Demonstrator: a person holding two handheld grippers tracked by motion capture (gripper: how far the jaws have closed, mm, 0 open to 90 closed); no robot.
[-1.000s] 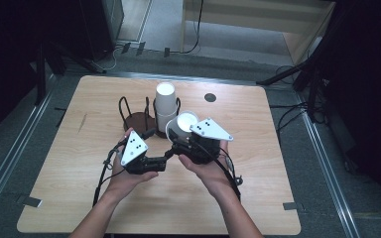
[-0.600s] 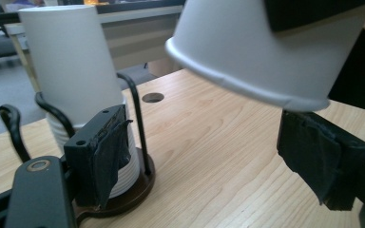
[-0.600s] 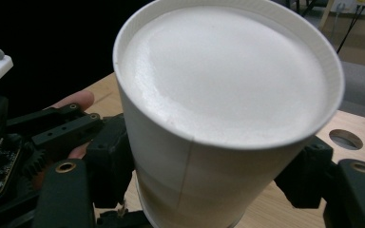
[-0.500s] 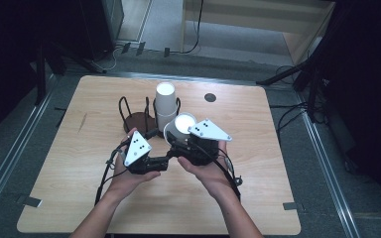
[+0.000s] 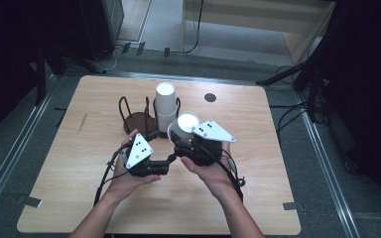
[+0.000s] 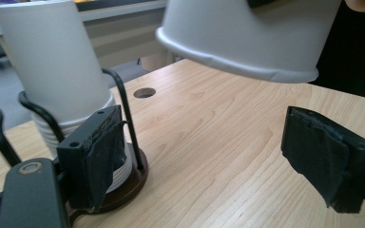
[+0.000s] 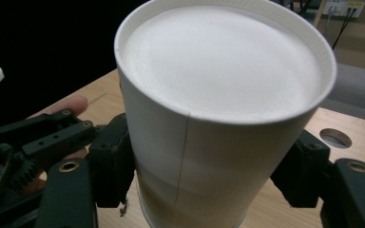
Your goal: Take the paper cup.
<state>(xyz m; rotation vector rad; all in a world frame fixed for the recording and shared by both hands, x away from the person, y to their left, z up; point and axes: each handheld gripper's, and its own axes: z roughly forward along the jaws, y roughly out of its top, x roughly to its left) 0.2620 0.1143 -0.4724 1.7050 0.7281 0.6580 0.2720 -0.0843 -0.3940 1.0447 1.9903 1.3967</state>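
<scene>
— Where's the cup (image 7: 218,109)?

— Upside down between the right gripper's (image 7: 204,175) jaws, which pinch its sides. In the high view it hangs above the table (image 5: 278,148), just right of the holder (image 5: 144,119), base up.

— And the holder?

— A brown disc with black wire loops. A stack (image 5: 164,106) of inverted cups stands in it; the left gripper view shows the ribbed rims at its foot, which the high view doesn't.

— The left gripper (image 6: 218,156)?

— Jaws spread wide, nothing between them, one pad just beside the holder's wire. In its own view the held cup's rim hangs overhead.

— Anything else?

— A round hole (image 5: 210,97) in the table beyond the stack. The right gripper view catches a fingertip (image 7: 64,104) of the left hand.
</scene>
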